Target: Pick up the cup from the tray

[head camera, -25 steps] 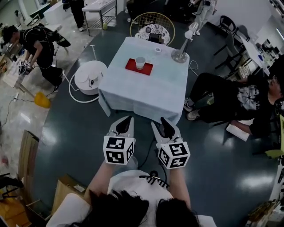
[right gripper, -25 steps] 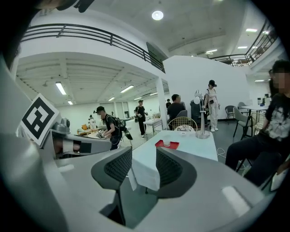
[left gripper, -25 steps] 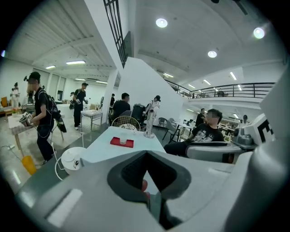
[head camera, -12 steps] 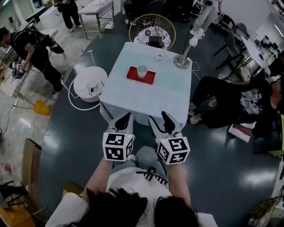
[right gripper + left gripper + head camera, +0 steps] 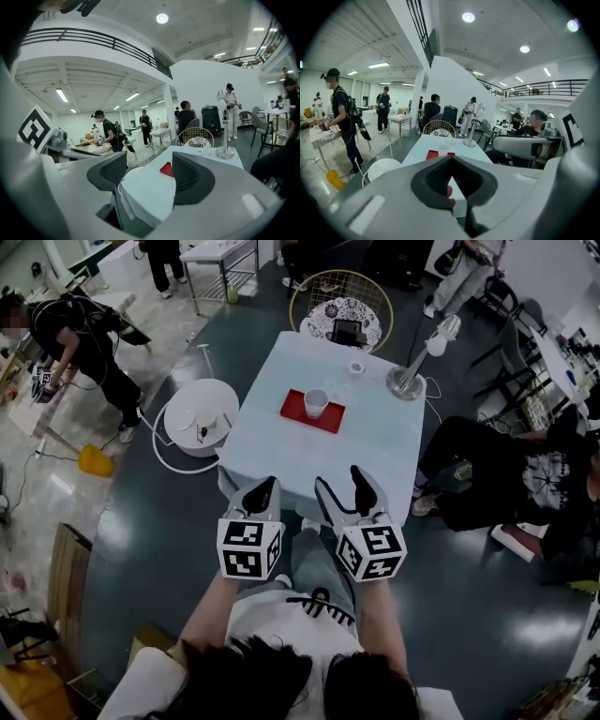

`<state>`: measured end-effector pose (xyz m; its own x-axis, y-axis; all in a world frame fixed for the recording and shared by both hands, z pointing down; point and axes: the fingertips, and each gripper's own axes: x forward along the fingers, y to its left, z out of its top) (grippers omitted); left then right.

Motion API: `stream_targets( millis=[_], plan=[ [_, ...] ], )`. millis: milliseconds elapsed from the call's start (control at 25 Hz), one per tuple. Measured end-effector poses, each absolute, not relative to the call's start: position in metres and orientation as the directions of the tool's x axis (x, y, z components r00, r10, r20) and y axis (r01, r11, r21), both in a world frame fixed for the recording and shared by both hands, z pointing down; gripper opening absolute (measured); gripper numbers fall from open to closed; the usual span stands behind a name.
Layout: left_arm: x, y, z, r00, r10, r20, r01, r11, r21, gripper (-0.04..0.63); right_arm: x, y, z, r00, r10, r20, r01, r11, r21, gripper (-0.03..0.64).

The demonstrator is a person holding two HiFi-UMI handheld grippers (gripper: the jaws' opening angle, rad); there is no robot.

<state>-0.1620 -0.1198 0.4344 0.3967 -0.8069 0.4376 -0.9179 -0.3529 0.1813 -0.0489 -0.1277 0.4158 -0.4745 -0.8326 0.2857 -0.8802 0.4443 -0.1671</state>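
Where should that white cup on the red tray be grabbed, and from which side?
Probably across its side wall, coming in level from the near edge of the table: the cup stands upright, mouth up, with bare tray in front of it.

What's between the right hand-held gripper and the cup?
Head view: only bare tablecloth, then red tray under the cup. The right hand-held gripper has just been opening, nothing between its jaws.
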Motion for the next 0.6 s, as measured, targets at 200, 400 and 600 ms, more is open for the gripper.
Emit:
stream_targets(
  millis=[200, 400, 600],
  plan=[
    [-0.16, -0.151, 0.442, 0.384, -0.804, 0.453, -0.923, -0.327, 0.202, 0.0, -0.05, -0.17, 0.423, -0.498, -0.813, 0.301, -0.867, 0.466, -0.177, 0.33],
    [-0.161, -0.184, 0.452, 0.357, -0.791, 0.497, -0.933, -0.284, 0.219, 0.0, -0.054, -0.212, 0.431, -0.522, -0.788, 0.326, -0.853, 0.487, -0.187, 0.344],
    [-0.152, -0.226, 0.461, 0.325, -0.787, 0.524, -0.945, -0.253, 0.205, 0.0, -0.049, -0.262, 0.449, -0.529, -0.765, 0.368, -0.846, 0.508, -0.161, 0.368]
  ],
)
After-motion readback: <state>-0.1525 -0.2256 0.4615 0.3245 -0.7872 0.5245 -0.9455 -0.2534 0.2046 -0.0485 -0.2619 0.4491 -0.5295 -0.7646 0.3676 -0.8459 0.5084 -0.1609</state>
